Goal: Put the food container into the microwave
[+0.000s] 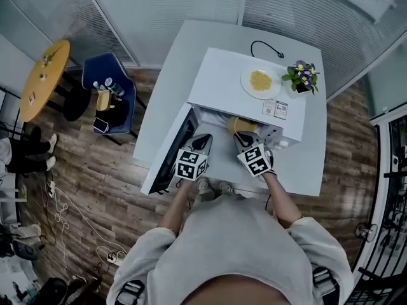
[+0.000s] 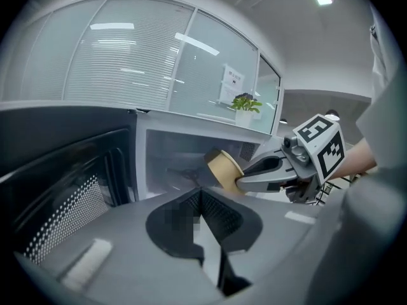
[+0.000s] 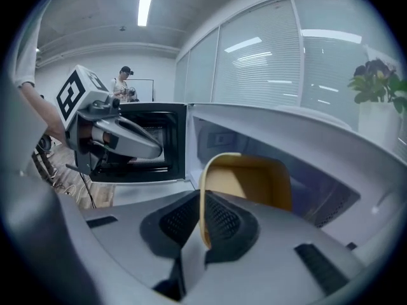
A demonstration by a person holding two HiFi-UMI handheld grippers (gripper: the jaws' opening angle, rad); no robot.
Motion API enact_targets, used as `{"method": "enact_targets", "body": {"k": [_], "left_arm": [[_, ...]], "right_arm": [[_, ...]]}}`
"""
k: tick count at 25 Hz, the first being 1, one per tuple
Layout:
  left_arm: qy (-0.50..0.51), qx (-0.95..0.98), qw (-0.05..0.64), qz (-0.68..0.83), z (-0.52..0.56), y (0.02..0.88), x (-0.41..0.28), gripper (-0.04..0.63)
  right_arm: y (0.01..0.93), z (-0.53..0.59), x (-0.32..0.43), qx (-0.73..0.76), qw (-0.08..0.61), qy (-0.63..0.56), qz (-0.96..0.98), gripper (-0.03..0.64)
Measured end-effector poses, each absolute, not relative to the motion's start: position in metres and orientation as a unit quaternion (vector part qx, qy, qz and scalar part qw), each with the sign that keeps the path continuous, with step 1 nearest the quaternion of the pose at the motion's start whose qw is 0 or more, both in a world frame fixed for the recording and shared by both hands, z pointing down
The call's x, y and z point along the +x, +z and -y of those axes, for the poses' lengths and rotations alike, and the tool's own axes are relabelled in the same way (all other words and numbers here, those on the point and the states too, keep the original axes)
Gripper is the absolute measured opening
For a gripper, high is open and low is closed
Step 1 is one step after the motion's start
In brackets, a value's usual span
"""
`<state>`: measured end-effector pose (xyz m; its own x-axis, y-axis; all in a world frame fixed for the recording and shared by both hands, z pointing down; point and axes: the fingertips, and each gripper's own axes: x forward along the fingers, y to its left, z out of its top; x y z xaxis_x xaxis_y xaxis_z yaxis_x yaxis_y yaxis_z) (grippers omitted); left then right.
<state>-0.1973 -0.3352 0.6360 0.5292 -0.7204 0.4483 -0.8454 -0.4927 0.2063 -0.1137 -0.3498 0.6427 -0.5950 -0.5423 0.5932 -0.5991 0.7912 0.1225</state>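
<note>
The right gripper [image 3: 201,218] is shut on the rim of the container [image 3: 254,182] at the mouth of the microwave [image 1: 216,84], the left gripper [image 2: 201,202] is shut and empty, and that thin hold could let the container tip and spill.

A white plate [image 1: 261,80] of yellow food stands just left of a potted plant [image 1: 301,76]. A black cable [image 1: 267,48] lies farther. At left: yellow round table [image 1: 44,78], blue chair [image 1: 121,100].
</note>
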Motion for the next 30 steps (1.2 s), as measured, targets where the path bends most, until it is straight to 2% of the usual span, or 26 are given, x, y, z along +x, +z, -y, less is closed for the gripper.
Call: {"method": "enact_targets", "body": {"k": [15,30], "left_arm": [[0.152,0.904,0.201,0.344,0.343,0.644,-0.181,0.011],[0.153,0.902,0.209,0.347,0.35,0.647,-0.182,0.011]], "right_arm": [[0.651,0.351,-0.125,0.37,0.38,0.024,0.847,0.028],[0.675,0.355,-0.13,0.269,0.488,-0.092,0.825,0.028]]}}
